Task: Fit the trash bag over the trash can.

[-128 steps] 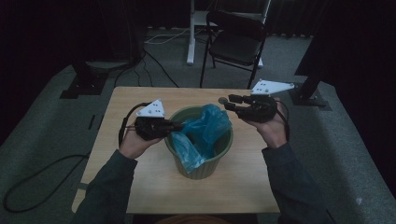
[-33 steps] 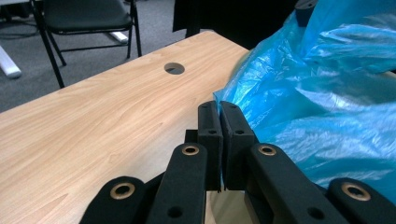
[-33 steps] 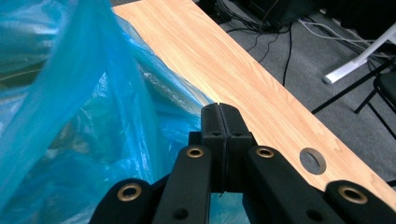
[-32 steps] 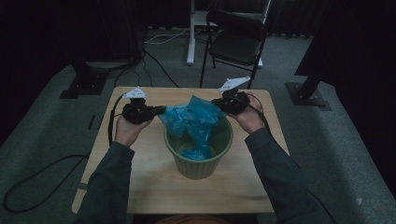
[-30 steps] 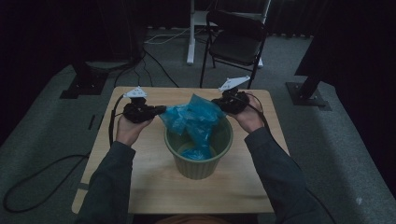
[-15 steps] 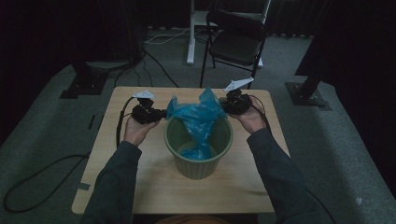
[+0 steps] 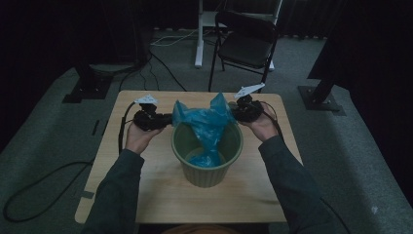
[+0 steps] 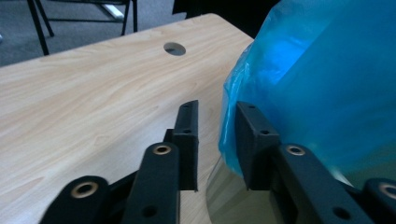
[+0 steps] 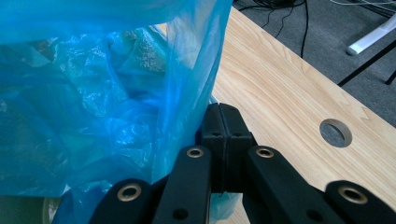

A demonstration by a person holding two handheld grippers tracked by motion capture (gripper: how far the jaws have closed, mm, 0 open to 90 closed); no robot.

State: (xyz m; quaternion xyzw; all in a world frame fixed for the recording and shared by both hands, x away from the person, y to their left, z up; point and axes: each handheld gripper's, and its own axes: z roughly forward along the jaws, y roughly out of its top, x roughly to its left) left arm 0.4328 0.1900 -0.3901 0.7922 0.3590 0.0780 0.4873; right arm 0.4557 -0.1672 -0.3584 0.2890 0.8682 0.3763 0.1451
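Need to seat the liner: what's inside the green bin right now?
The blue bag hangs into the green bin, bunched on the bottom. Whatever lies under the plastic is covered.

Black left claw [image 8: 215, 140] just opened, jaws apart; crinkled blue plastic bag [image 8: 322, 88] against right jaw, above light wooden table [image 8: 93, 93].

One camera hangs high on the person's side, looking forward and down over the whole table [image 7: 146, 195], with the floor and a chair [image 7: 246, 44] beyond. The other two ride low on the hand tools, each peering along its own black jaws from very close. The left one faces the blue bag [image 8: 327, 84] across the tabletop; the right one meets the same bag from the opposite side. All three share bag and tabletop.
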